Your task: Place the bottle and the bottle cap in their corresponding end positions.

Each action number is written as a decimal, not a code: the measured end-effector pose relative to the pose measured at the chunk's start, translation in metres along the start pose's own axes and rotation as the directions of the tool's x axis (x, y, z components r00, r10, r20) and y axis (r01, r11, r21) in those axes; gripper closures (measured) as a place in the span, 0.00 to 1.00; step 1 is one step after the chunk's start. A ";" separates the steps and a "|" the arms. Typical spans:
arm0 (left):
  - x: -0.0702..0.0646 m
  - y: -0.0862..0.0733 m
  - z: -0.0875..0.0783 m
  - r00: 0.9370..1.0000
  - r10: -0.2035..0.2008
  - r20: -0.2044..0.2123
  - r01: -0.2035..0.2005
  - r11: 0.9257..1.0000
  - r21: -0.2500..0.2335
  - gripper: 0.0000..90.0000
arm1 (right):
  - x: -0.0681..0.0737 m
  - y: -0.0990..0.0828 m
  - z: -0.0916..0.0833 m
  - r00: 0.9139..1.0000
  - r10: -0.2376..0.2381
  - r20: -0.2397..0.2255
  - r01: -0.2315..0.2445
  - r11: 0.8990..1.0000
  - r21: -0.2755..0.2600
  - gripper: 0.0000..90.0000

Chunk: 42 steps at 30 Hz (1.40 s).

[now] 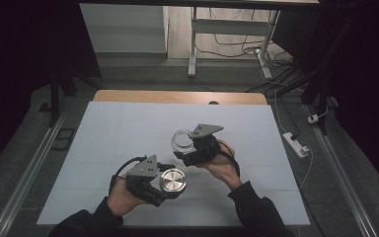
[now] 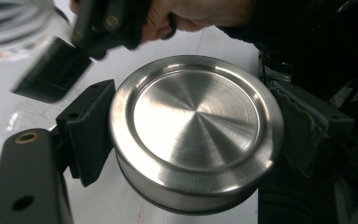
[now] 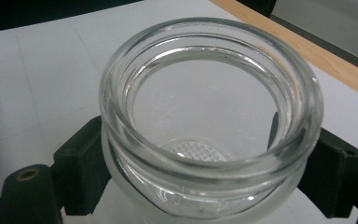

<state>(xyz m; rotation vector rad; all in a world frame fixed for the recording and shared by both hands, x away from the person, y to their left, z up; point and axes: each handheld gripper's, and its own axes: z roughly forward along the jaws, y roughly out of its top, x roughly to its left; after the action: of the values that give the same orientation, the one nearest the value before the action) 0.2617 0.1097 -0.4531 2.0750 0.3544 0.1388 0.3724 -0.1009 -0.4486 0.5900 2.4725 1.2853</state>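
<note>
Left gripper (image 1: pixel 164 190) clamps the steel lid (image 1: pixel 172 179) by its rim, right gripper (image 1: pixel 186 148) grips the glass jar (image 1: pixel 181 140) (open, empty) over the white table (image 1: pixel 108 133).

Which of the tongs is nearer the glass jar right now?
Right. The right tongs are closed around the glass jar, one jaw on each side below its rim. The left tongs sit nearer the person, gripping the steel lid, apart from the jar.

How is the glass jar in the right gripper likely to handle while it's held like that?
The glass jar looks thick-walled, so probably stiff and fairly heavy for its size. Its smooth round neck sits between the right gripper's black jaws, so it could slip or twist. Being glass, it may crack if dropped on the table.
</note>
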 end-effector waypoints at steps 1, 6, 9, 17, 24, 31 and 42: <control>0.000 -0.001 0.001 1.000 0.000 0.000 0.000 1.000 0.001 0.22 | -0.001 0.000 0.001 1.000 0.003 0.003 -0.003 1.000 0.001 0.17; 0.002 -0.005 0.008 1.000 0.000 -0.004 0.000 1.000 0.009 0.22 | -0.007 0.003 0.004 1.000 0.008 0.020 -0.008 1.000 0.000 0.17; 0.004 -0.007 0.009 1.000 -0.002 -0.007 0.002 1.000 0.008 0.22 | -0.012 0.006 0.009 1.000 0.006 0.028 -0.007 1.000 0.002 0.17; 0.010 -0.014 0.019 1.000 -0.015 -0.011 0.015 1.000 0.013 0.22 | -0.020 0.010 0.018 0.999 0.017 0.040 -0.018 1.000 0.004 0.17; 0.019 -0.022 0.031 0.999 -0.041 -0.024 0.041 0.999 0.016 0.22 | -0.032 0.013 0.027 0.998 0.027 0.058 -0.027 1.000 0.003 0.17; 0.027 -0.027 0.042 0.998 -0.042 -0.038 0.043 0.999 0.023 0.22 | -0.044 0.015 0.038 0.997 0.038 0.074 -0.038 0.999 0.007 0.17; 0.040 -0.036 0.055 0.996 -0.065 -0.057 0.067 0.997 0.026 0.22 | -0.058 0.019 0.060 0.995 0.039 0.090 -0.040 0.999 0.012 0.17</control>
<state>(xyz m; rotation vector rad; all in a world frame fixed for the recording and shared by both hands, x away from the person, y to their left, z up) 0.3060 0.0934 -0.5139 2.0875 0.4612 0.1537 0.4533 -0.0768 -0.4622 0.6880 2.4097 1.2295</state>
